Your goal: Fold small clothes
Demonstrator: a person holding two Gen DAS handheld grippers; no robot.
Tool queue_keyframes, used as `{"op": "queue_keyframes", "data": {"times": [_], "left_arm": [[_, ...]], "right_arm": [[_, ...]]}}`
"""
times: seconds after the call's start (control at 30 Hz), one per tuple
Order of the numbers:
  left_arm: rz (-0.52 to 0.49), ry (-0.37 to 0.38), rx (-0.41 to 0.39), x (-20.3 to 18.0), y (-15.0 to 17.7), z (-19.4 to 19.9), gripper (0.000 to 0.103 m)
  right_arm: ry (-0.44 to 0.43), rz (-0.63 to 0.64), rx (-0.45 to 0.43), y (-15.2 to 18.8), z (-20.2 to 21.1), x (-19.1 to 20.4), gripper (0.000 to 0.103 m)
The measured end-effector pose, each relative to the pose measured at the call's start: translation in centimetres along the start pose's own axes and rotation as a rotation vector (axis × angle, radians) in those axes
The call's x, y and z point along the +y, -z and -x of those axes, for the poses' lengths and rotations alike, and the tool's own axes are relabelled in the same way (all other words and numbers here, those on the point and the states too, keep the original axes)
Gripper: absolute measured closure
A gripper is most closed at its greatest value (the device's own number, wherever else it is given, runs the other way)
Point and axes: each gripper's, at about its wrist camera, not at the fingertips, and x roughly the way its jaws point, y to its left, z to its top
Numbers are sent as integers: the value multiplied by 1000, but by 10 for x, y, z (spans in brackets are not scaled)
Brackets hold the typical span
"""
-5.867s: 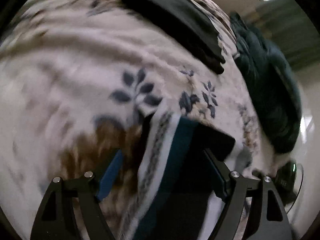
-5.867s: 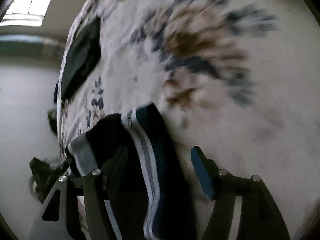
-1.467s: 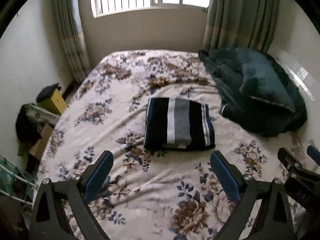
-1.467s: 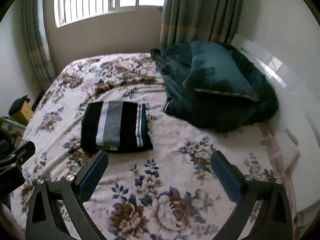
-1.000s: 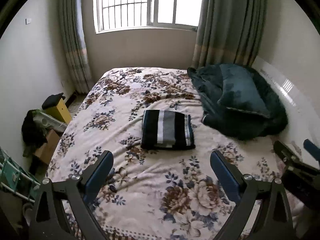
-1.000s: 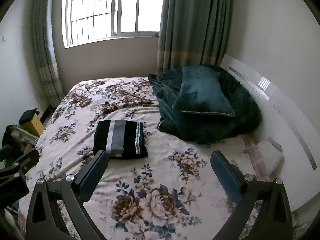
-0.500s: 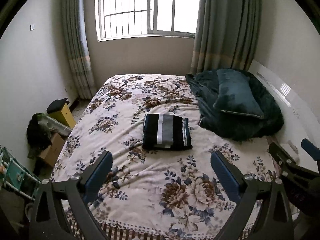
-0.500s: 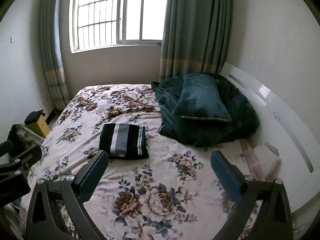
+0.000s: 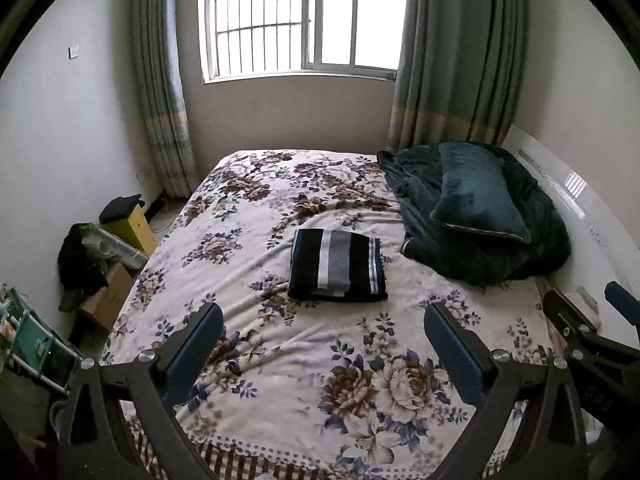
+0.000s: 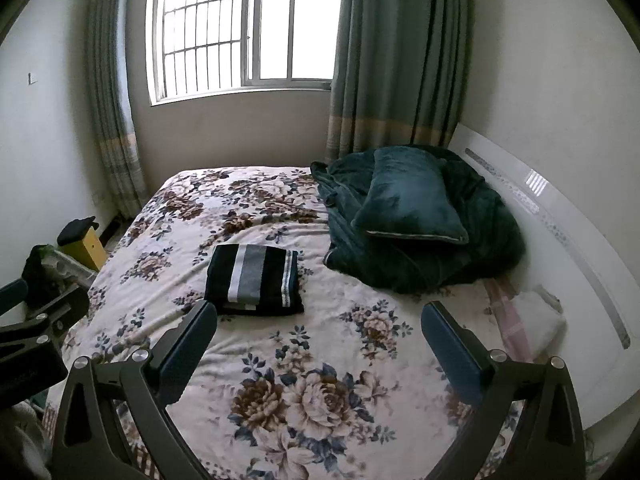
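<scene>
Hovering above the foot of the bed (image 9: 280,360), left gripper (image 9: 324,344) and right gripper (image 10: 320,340) both empty, fingers spread wide. Folded striped garment (image 9: 338,266) lies mid-bed, square and flat, well apart from both. Judgement: fold looks finished; the step in hand is pulling away, best done straight, without brushing the bedspread or dragging a corner. Floral bedspread lightly wrinkled. Dark green blanket (image 10: 420,236) and pillow (image 10: 408,204) heaped at the right, near the garment. Far wall: barred window (image 9: 304,20), grey-green curtains (image 10: 396,60). Boxes (image 9: 108,292) on the floor, left.
</scene>
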Motion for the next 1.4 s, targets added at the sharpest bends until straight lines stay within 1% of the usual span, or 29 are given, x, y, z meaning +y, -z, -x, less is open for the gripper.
{"op": "queue_keyframes", "data": {"times": [0.37,0.73,1.4], "left_arm": [[-2,2,2,2,-2,-1,0],[14,-17,8,2,6,8,0],[13,-16,9,5,7,10,0]], "right_arm": [[-20,2,12,-1,1,-1,0],[-30,3,21,0,1,0,0],[-53,8,26,1,-1,12,0]]}}
